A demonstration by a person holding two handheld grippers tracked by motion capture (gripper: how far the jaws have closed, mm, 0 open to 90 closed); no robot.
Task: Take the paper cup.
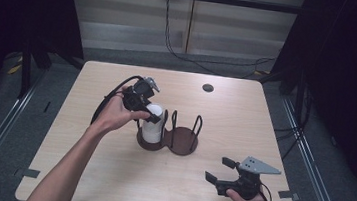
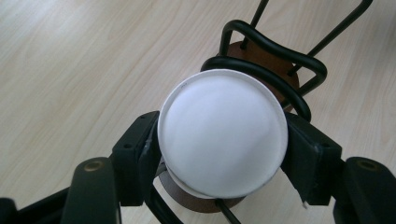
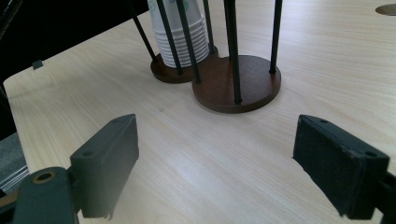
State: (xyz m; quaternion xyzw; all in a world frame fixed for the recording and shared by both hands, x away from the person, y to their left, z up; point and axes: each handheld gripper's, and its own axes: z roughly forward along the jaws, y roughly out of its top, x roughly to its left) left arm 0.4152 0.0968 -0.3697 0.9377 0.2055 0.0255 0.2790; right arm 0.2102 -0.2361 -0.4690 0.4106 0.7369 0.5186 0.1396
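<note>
A dark wooden cup holder (image 1: pixel 183 143) with two round bases and black wire hoops stands mid-table. Its left bay holds a stack of white paper cups (image 1: pixel 153 124), turned upside down. My left gripper (image 1: pixel 151 113) is shut on the top cup (image 2: pixel 219 116), one jaw on each side, with the holder's hoops (image 2: pixel 268 70) just beyond. Near the front right edge, my right gripper (image 1: pixel 219 169) is open and holds nothing. Its jaws face the holder (image 3: pixel 243 86) and the cup stack (image 3: pixel 181 35) across bare table, and the gripper (image 3: pixel 215 158) is well apart from both.
The holder's right bay (image 1: pixel 186 137) has no cups in it. A round dark grommet (image 1: pixel 208 87) sits at the back of the table (image 1: pixel 108 173). Black cables (image 1: pixel 205 62) trail on the floor behind it.
</note>
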